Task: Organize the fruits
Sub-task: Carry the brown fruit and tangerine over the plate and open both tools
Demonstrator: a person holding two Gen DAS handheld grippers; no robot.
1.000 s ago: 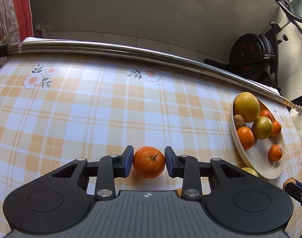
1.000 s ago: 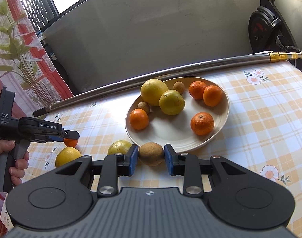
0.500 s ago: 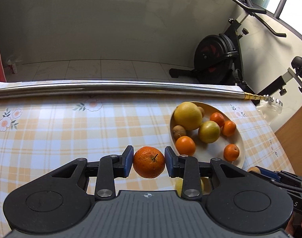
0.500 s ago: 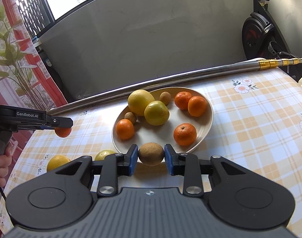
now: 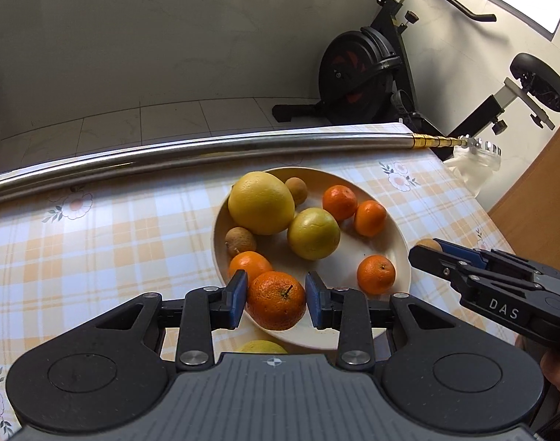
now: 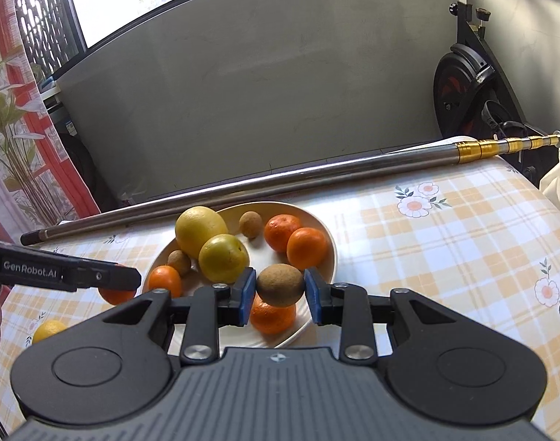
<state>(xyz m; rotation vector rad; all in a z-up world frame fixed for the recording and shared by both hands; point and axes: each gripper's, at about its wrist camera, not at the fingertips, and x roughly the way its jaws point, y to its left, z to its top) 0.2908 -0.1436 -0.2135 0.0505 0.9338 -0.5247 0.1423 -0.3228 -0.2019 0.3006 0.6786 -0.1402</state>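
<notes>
My left gripper (image 5: 276, 300) is shut on an orange mandarin (image 5: 276, 299) and holds it above the near rim of a cream bowl (image 5: 397, 237). My right gripper (image 6: 280, 290) is shut on a brown kiwi (image 6: 280, 284) and hovers over the same bowl (image 6: 326, 239). Inside lie a large yellow grapefruit (image 5: 261, 203), a yellow-green citrus (image 5: 313, 233), several mandarins and two small brown fruits. From the left wrist view the right gripper (image 5: 427, 246) comes in at the right with the kiwi at its tip. The left gripper (image 6: 122, 288) enters the right wrist view from the left.
A long steel pole (image 5: 206, 152) lies along the table's far edge. A yellow lemon (image 6: 48, 330) rests on the checked cloth left of the bowl, and another yellow fruit (image 5: 261, 346) peeks out under my left gripper. An exercise bike (image 5: 364, 70) stands beyond the table.
My left gripper carried the mandarin rightward from the bare cloth to above the bowl's near rim. My right gripper moved forward with the kiwi from beside the bowl to over it.
</notes>
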